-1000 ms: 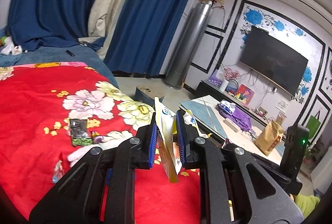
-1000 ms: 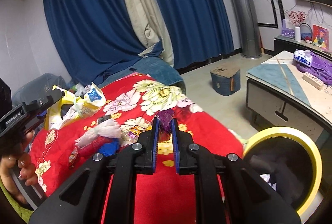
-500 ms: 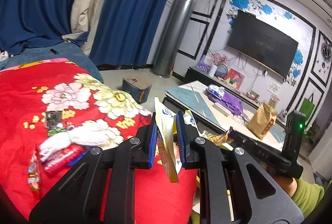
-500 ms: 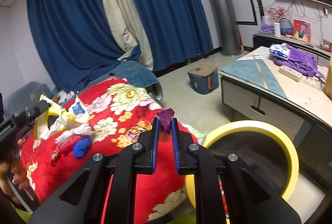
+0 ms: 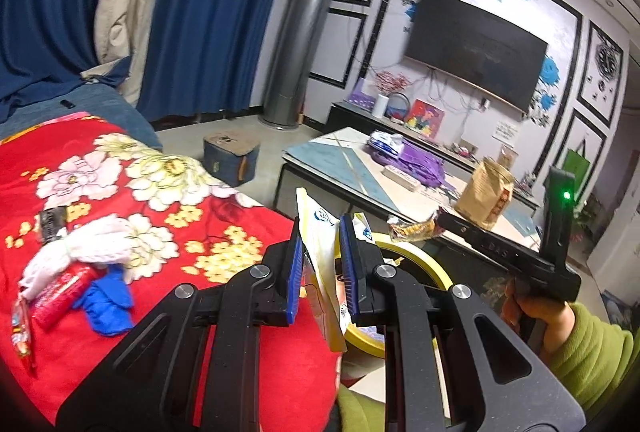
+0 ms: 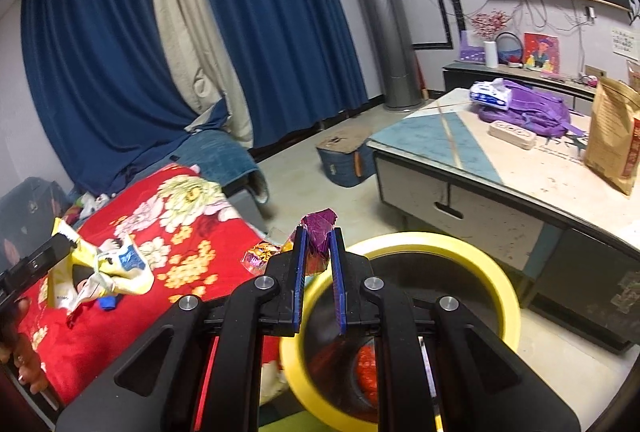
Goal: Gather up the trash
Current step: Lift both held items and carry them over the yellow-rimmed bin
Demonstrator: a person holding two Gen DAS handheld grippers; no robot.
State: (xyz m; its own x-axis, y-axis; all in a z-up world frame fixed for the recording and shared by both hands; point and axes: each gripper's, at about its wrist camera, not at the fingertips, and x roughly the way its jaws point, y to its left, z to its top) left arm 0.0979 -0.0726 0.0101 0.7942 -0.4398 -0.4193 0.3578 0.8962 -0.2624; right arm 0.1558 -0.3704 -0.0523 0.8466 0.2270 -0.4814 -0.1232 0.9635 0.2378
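My left gripper [image 5: 319, 236] is shut on a yellow and white wrapper [image 5: 322, 272] that hangs down between its blue pads, at the edge of the bed. Just beyond it, the yellow rim of a bin [image 5: 424, 264] shows partly behind the right finger. My right gripper [image 6: 318, 246] is shut on a crumpled purple wrapper [image 6: 318, 232] and hovers over the near rim of the same bin [image 6: 480, 260], which has red trash inside. In the right wrist view the left gripper [image 6: 64, 240] enters at the left with its yellow wrapper [image 6: 104, 272].
The bed's red flowered blanket [image 5: 224, 228] carries a white cloth [image 5: 92, 248], a red packet [image 5: 60, 296], a blue glove [image 5: 108, 306] and a shiny wrapper [image 6: 260, 256]. A low table [image 6: 460, 168] with a brown bag [image 6: 612, 136] stands beyond the bin; a blue box [image 6: 344, 160] sits on the floor.
Both grippers have swung away from the bed toward the yellow bin, each still holding its wrapper. The bin now fills more of the right wrist view.
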